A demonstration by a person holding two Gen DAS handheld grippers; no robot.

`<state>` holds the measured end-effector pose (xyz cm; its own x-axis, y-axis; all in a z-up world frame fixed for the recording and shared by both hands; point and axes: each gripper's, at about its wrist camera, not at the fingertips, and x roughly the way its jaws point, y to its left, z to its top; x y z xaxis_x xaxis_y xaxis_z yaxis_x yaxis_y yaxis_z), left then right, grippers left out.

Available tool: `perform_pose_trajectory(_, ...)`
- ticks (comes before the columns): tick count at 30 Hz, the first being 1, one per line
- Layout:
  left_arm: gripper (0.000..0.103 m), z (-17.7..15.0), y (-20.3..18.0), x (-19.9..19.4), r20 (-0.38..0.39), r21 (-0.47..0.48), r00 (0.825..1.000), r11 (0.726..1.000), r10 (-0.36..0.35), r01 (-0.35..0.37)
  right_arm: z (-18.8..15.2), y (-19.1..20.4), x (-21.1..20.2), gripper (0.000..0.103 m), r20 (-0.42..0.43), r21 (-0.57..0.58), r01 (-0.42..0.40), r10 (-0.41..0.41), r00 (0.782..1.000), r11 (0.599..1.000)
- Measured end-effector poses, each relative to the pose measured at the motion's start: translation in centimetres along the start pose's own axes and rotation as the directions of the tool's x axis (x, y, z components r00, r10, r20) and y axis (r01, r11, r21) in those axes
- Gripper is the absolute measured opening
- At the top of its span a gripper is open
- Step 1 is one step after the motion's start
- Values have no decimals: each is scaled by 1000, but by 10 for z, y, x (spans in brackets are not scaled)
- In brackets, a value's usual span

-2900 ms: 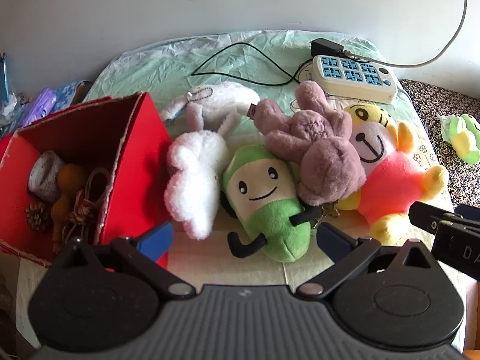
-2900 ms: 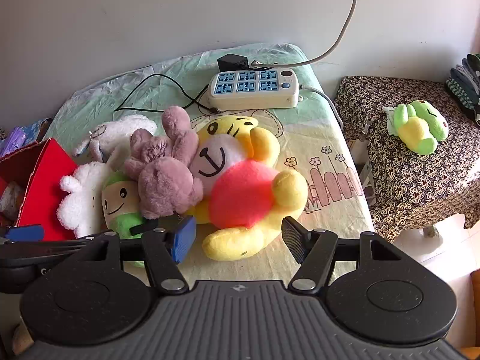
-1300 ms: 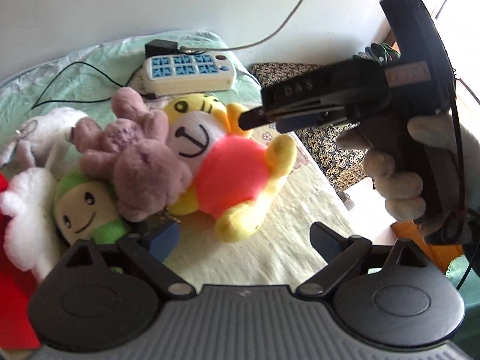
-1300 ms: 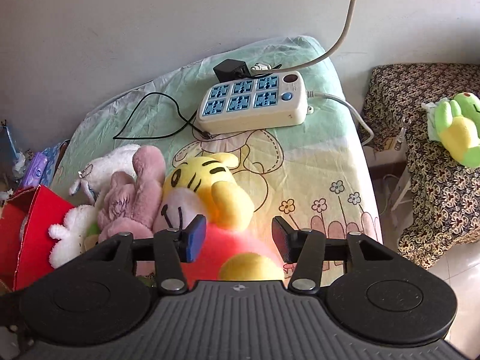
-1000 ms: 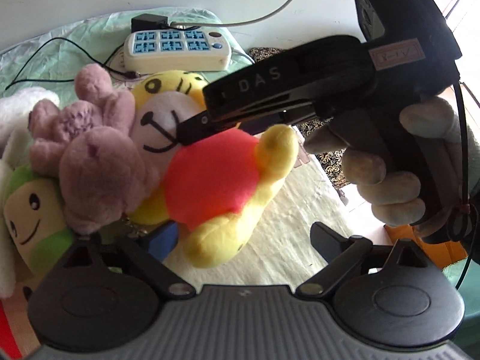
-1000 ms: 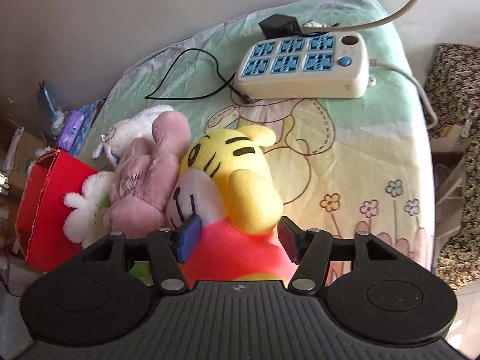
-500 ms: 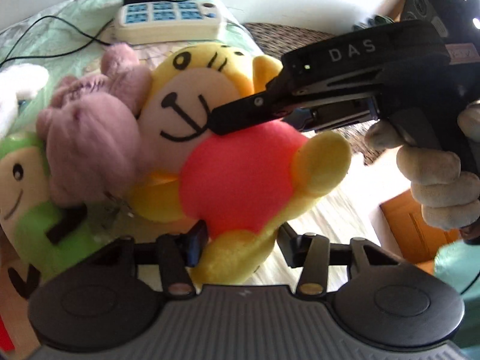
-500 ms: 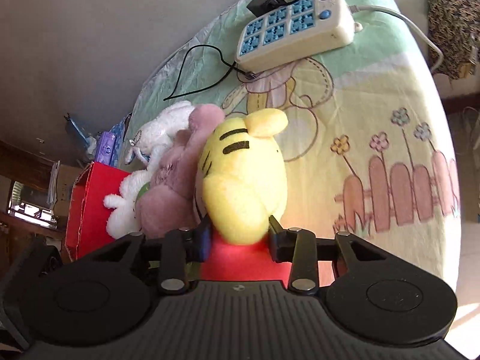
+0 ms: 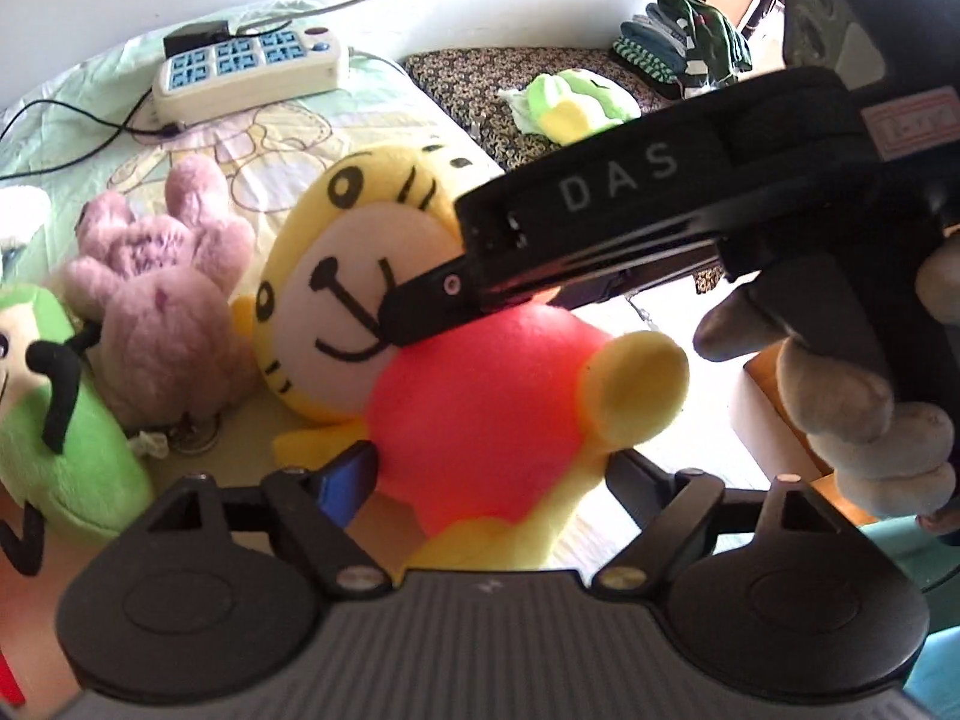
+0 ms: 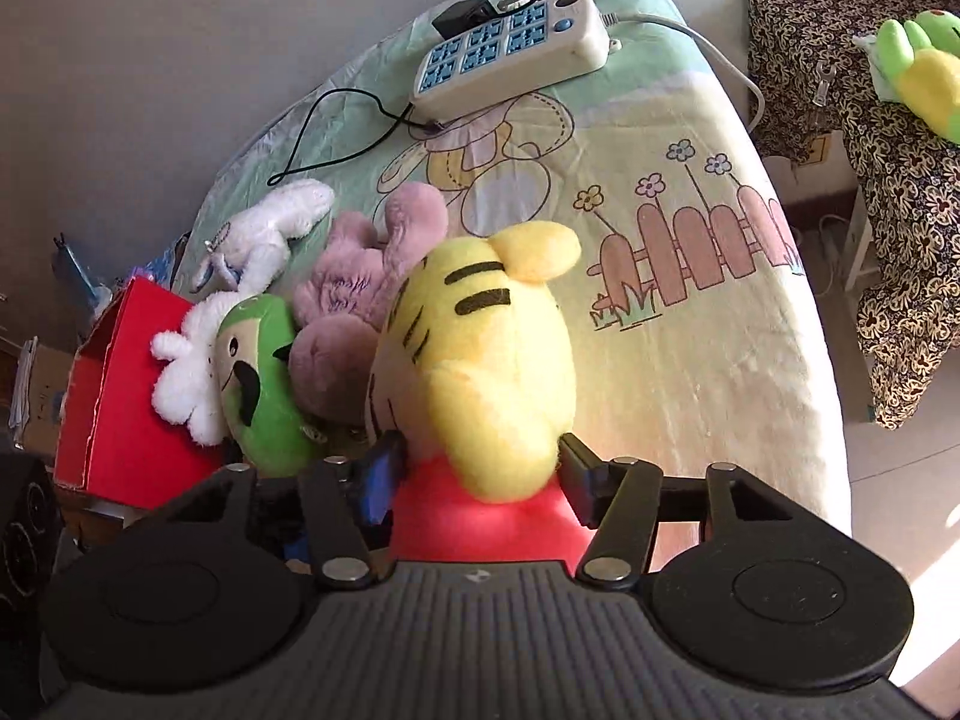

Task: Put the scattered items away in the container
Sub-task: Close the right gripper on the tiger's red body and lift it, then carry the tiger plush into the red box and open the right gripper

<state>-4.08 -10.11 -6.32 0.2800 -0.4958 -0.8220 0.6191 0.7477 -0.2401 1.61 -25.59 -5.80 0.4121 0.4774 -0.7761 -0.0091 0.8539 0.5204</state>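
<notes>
The yellow tiger plush (image 10: 480,360) is soft fleece with black stitched stripes, a white face and a rounded red body. It lies on the printed bedsheet (image 10: 690,360), at the right end of a row of toys.

The right gripper (image 10: 480,471) is closed on the yellow tiger plush at the neck, one finger pressed in on each side, where the yellow head meets the red body. The left gripper (image 9: 489,474) has its jaws spread wide around the lower red body; whether the fingers (image 9: 348,474) press the fabric cannot be told.

Beside the tiger, touching it, lies a mauve plush (image 10: 354,324) with a shaggy pile. Next comes a smooth green plush (image 10: 258,384) with thin black limbs, then two fluffy white plush toys (image 10: 186,378). The red box (image 10: 114,396), made of card with frayed edges, stands open just beyond them, on the far side of the row from the tiger.

In the left wrist view, the right gripper's black body crosses in front of the tiger's face.

A cream power strip (image 10: 510,48) with six blue sockets lies at the far end of the sheet, with one black adapter plugged in. A green and yellow plush (image 9: 570,105) sits apart on a floral-patterned cloth (image 10: 888,210).

Count: five plush toys on the sheet, one off it, one box.
</notes>
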Motion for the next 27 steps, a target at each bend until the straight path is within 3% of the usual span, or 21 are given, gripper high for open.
perform_pose_trajectory(4,77,-4,-2,-5,23,-3,1000,1000,-3,3,-1,-6,7,67,0,41,-17,17,1000,999)
perform_pose_trajectory(8,66,5,-2,-3,47,23,999,1000,-10,9,-10,5,-1,48,4,33,-20,20,1000,999)
perform_pose_trajectory(14,62,6,-18,-41,139,61,990,998,-9,0,-19,19,-34,43,95,55,-31,26,995,998)
perform_pose_trajectory(20,62,6,-18,-99,280,77,957,992,71,-96,-20,62,-68,43,244,-33,-87,93,965,996)
perform_pose_trajectory(27,62,-13,23,-162,372,40,918,986,137,-163,-22,130,-67,43,313,-121,-148,179,933,982)
